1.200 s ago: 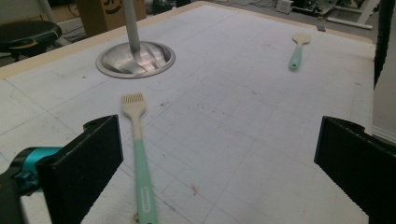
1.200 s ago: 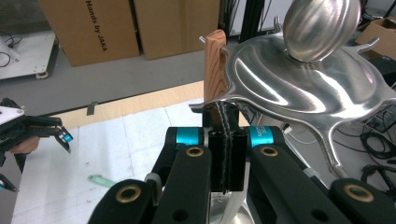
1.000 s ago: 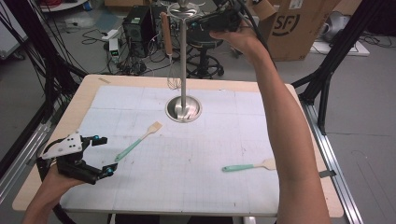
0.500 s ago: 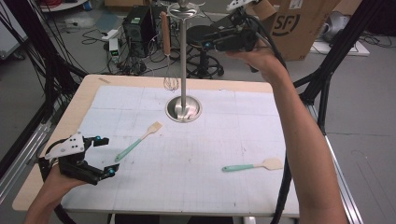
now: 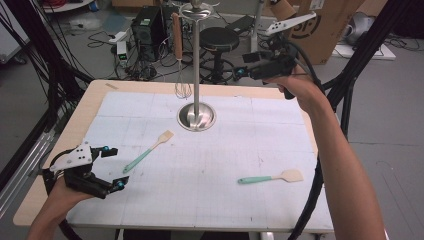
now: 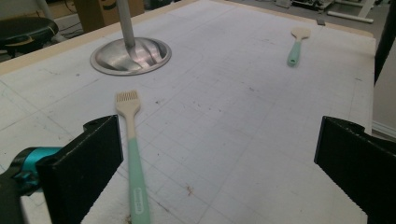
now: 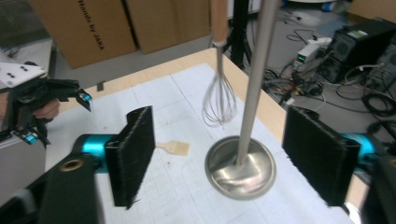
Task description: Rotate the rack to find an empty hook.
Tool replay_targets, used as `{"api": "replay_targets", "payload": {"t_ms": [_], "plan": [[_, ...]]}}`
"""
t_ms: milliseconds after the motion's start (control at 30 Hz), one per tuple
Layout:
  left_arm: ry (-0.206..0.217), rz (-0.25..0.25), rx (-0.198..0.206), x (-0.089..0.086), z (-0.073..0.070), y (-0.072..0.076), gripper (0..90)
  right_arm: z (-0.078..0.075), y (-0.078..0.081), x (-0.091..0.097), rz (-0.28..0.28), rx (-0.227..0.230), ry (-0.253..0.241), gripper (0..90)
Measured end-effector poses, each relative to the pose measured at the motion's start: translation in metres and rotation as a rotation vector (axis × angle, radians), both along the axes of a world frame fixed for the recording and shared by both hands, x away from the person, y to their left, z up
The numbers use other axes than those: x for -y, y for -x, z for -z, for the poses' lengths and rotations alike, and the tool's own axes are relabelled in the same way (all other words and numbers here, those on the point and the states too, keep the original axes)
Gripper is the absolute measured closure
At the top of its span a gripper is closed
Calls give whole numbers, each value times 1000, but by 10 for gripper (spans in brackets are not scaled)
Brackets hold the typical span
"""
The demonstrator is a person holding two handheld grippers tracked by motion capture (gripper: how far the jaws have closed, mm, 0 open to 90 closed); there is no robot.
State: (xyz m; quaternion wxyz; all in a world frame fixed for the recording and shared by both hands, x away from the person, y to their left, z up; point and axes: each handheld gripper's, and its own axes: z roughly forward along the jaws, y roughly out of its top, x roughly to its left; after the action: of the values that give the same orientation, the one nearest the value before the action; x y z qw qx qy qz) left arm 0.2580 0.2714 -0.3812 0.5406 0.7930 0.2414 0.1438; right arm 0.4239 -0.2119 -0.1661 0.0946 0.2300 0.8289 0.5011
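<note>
A whisk (image 5: 181, 75) with a wooden handle hangs from the top of a metal stand (image 5: 196, 116) at the table's far middle. My right gripper (image 5: 244, 65) is held in the air to the right of the pole and points toward it. Its jaws have just been opening and nothing is between them. In the right gripper view the whisk (image 7: 217, 100) and the pole (image 7: 254, 84) show beyond the open right gripper (image 7: 219, 158). My left gripper (image 5: 115, 167) rests open at the near left. A mint-handled brush (image 6: 130, 140) lies just ahead of its left jaw.
A mint-handled spatula (image 5: 270, 176) lies on the white mat (image 5: 225, 200) at the near right. The stand's round base (image 6: 130, 55) sits far on the mat. Cardboard boxes (image 5: 325, 30), a stool and electronics stand on the floor behind the table.
My right gripper has drawn back from the top of the stand, to the right and lower, and its jaws have opened. The whisk still hangs there. The left gripper has stayed put.
</note>
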Motion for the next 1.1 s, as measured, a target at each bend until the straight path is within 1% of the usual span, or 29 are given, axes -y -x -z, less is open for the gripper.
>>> {"api": "replay_targets", "payload": {"t_ms": [100,233,300,433,467,500,533,767,933,1033,1100], "plan": [[-2,2,-1,2,0,0,17,11,4,8,6,-32,-12,126],[-6,4,1,2,0,1,17,23,12,19,6,-35,-13,104],[-6,4,0,3,0,1,16,26,13,23,8,-37,-21,100],[-8,5,0,3,0,1,17,27,16,29,19,-35,-21,92],[-7,6,0,3,0,1,17,27,17,29,21,-29,-25,74],[-7,7,-1,3,0,1,17,27,18,30,20,-25,-25,17],[-6,5,-2,3,0,1,17,27,19,30,20,-26,-25,0],[2,1,-3,1,0,1,17,30,29,34,20,-1,-9,0],[1,4,-1,1,0,1,17,31,37,39,17,5,4,0],[4,1,-2,0,0,1,17,29,41,43,20,7,-9,0],[8,0,-2,0,0,1,17,28,43,45,22,13,-8,0]]}}
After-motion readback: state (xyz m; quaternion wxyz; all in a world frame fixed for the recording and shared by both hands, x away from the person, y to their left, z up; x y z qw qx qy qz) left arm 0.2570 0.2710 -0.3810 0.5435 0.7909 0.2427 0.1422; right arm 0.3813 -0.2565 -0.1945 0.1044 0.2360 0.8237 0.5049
